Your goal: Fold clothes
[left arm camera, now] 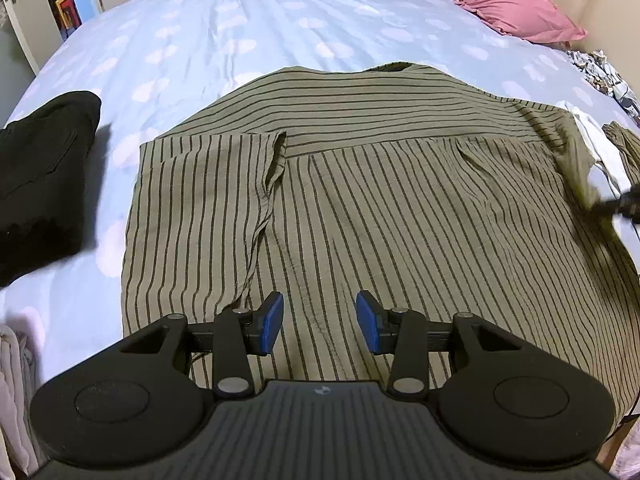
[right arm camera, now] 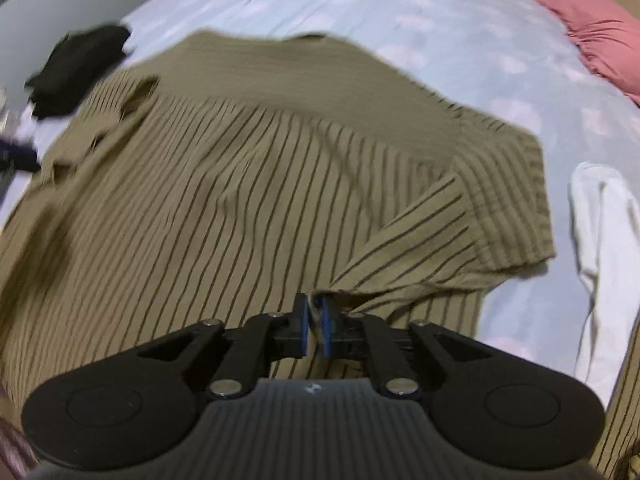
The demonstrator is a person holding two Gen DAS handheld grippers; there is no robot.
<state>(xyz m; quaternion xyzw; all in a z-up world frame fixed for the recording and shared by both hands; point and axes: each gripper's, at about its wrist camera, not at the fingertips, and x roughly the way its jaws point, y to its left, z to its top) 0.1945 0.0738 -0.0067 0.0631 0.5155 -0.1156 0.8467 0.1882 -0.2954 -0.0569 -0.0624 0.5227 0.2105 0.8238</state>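
Note:
An olive shirt with dark stripes (left arm camera: 380, 184) lies back-up on the pale blue bed sheet (left arm camera: 240, 20). Its left sleeve is folded inward over the body. My left gripper (left arm camera: 319, 324) hovers open above the shirt's lower middle, with nothing between its blue pads. In the right wrist view the same olive shirt (right arm camera: 224, 184) fills the frame. My right gripper (right arm camera: 315, 326) is shut on a pinch of the shirt's right edge, lifting it so the fabric pulls toward the fingers. That right gripper (left arm camera: 608, 206) shows blurred at the right edge of the left wrist view.
A black garment (left arm camera: 40, 176) lies left of the shirt on the bed. A white garment (right arm camera: 600, 248) lies to the right. A pink pillow (left arm camera: 500, 0) sits at the far right corner. Pale folded fabric (left arm camera: 16, 392) is at the near left edge.

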